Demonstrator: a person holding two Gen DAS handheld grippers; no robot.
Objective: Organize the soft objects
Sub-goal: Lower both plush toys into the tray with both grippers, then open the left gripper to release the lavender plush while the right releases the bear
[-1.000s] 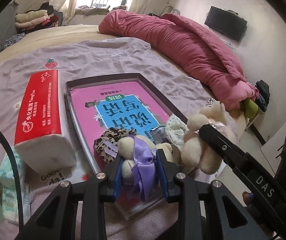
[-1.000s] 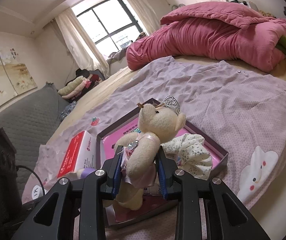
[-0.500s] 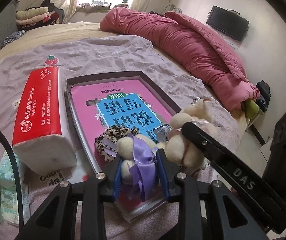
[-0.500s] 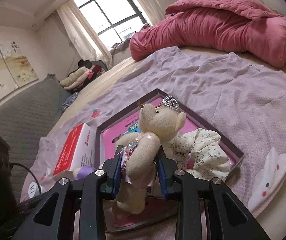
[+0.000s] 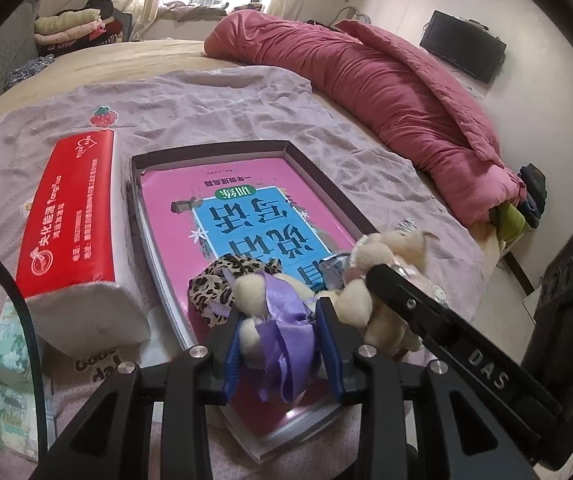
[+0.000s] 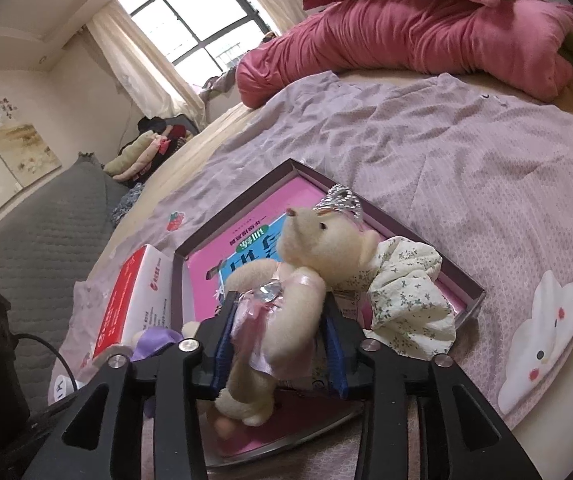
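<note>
Plush bear (image 6: 306, 264): matt cream pile, satin pink dress, glittering metallic crown. Second bear (image 5: 262, 296), between left claw (image 5: 282, 354) pads: shiny purple satin ribbon. Book cover (image 5: 246, 216) ahead: glossy. Bed sheet (image 6: 466, 152): matt, wrinkled cloth.

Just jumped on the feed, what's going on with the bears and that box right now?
A person is working two handheld grippers over a shallow box on the bed. The left gripper has the purple-ribbon bear between its fingers, low over the box's near end beside a leopard scrunchie. The right gripper has the crowned bear between its fingers; its jaws have just been opening, so it looks like it is letting the bear go next to the floral scrunchie.
</note>
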